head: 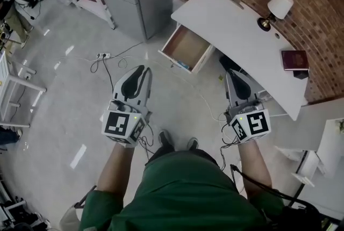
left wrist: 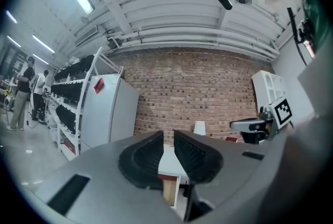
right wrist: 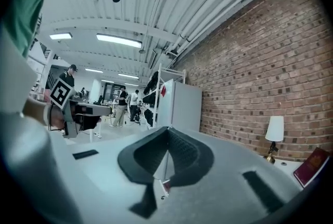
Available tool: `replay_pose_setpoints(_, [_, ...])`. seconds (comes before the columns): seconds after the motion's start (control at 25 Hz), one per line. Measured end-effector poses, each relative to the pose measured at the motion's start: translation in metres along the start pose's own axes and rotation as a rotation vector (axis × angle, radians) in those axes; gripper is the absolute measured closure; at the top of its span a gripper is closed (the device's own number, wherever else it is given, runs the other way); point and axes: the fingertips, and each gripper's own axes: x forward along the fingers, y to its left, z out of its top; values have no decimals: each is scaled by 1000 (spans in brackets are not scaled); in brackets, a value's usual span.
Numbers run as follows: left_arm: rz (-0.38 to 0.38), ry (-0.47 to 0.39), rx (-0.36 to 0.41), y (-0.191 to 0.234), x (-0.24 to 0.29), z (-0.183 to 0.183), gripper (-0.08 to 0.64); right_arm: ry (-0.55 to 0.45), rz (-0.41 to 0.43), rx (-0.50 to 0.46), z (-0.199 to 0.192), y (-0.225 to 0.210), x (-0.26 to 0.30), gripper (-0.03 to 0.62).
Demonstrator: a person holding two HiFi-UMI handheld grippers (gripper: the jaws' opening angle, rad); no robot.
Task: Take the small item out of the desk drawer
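Left gripper (left wrist: 168, 138): I have its jaws a narrow gap apart, with nothing between them.
Right gripper (right wrist: 167, 133): jaws pressed together, empty.
Item (head: 183, 65): small, bluish, lying in the drawer against its front wall, ahead of both grippers and apart from them.
Drawer (head: 188, 44): pulled open from the desk.
Desk (head: 231, 26): white, beside the brick wall, carrying 1 lamp (head: 278, 8) and 1 red book (head: 294, 59).
Power strip (head: 103, 56): on the floor, left of the drawer.
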Motion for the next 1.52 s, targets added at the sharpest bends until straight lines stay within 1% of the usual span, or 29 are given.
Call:
replay_pose_setpoints(0.24, [-28, 2, -21, 36, -3, -10, 503, 28, -39, -36, -2, 19, 25, 589])
replay_pose_setpoints(0.48, [-38, 1, -31, 59, -3, -9, 503, 48, -48, -47, -2, 32, 41, 589])
replay_pose_setpoints(0.6, [-27, 0, -35, 68, 3, -8, 503, 45, -47, -48, 0, 29, 52, 589])
replay_pose_setpoints(0.76, [-25, 8, -27, 68, 11, -11, 503, 45, -43, -33, -6, 20, 60, 589])
replay_pose_setpoints(0.92, [5, 8, 2, 82, 12, -10, 503, 23, -28, -9, -9, 18, 79, 589])
replay_pose_setpoints(1.04, [40, 10, 2, 93, 18, -6, 503, 3, -6, -9, -4, 15, 96, 589])
replay_pose_setpoints(1.32, [83, 32, 35, 102, 58, -13, 503, -13, 50, 45, -19, -21, 137, 589])
replay_pose_setpoints(1.4, [101, 34, 52, 108, 70, -16, 503, -14, 68, 60, -24, -31, 153, 589])
replay_pose_setpoints(1.52, [134, 43, 56, 120, 88, -15, 503, -24, 103, 76, -26, -43, 183, 589])
